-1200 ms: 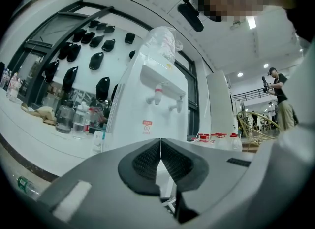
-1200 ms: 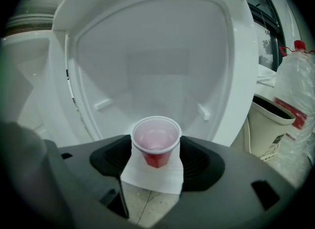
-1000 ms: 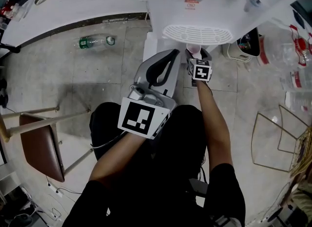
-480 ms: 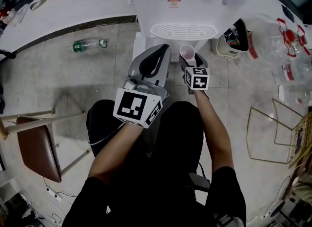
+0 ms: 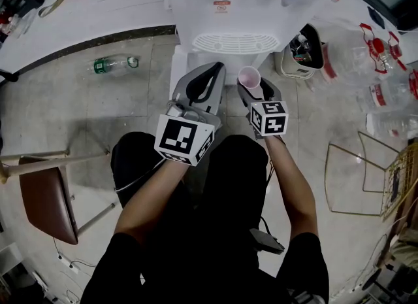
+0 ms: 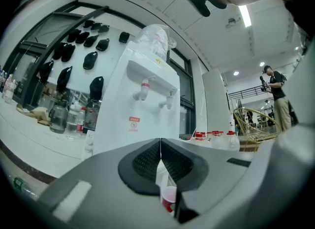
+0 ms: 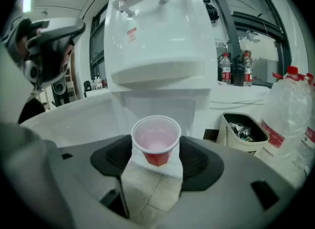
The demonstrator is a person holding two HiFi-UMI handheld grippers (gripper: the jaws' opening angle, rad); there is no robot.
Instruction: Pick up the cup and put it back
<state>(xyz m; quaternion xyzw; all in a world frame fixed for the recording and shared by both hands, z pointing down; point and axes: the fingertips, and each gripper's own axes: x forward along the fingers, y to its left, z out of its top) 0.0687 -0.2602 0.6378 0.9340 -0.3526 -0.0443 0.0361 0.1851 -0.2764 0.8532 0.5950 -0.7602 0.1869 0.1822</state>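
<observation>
The cup [image 7: 156, 137] looks like thin, smooth plastic, glossy red outside and paler inside. The right gripper [image 7: 156, 147] and left gripper [image 6: 161, 149] are matt grey plastic with black ribbed pads [image 7: 114, 156]. The water dispenser [image 7: 157, 36] is glossy white plastic, and the floor [image 5: 130, 106] is mottled, faintly shiny tile.

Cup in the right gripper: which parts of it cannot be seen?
- Cup flanks: right gripper view, covered by the right gripper's fingers.
- Outer wall: head view, only the rim and inside show from above.
- Most of it: left gripper view, behind the left gripper's shut fingers.
</observation>
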